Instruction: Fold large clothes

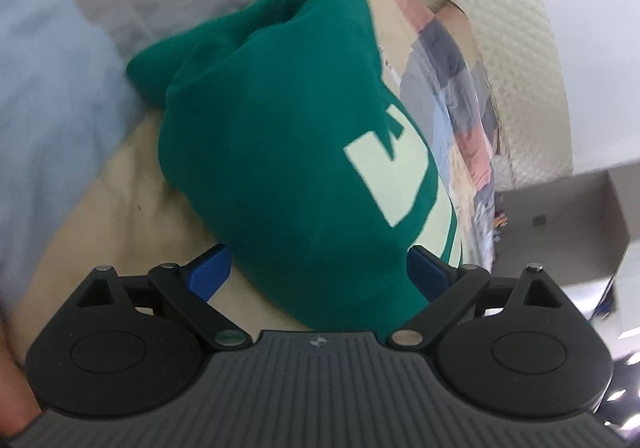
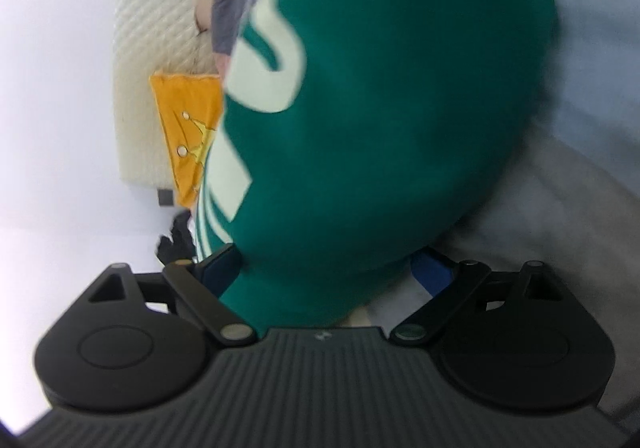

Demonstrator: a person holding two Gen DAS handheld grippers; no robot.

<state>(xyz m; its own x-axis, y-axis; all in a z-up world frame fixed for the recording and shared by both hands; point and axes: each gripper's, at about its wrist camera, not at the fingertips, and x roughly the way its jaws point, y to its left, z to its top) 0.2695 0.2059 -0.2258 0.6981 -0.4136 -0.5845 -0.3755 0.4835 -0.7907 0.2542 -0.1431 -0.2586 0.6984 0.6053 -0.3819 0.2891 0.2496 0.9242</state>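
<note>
A green garment [image 1: 280, 152] lies bunched on a patchwork bedspread [image 1: 452, 88], between the spread jaws of both the left gripper [image 1: 320, 268] and right gripper [image 2: 332, 264]. A cream headboard [image 1: 520, 68] and white wall [image 1: 600, 28] stand far behind.

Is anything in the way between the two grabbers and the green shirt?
No, nothing visible is. The green shirt already bulges between the blue fingers of the left gripper, and it also sits between the wide-open jaws of the right gripper. Whether the pads actually press on it is unclear.
</note>
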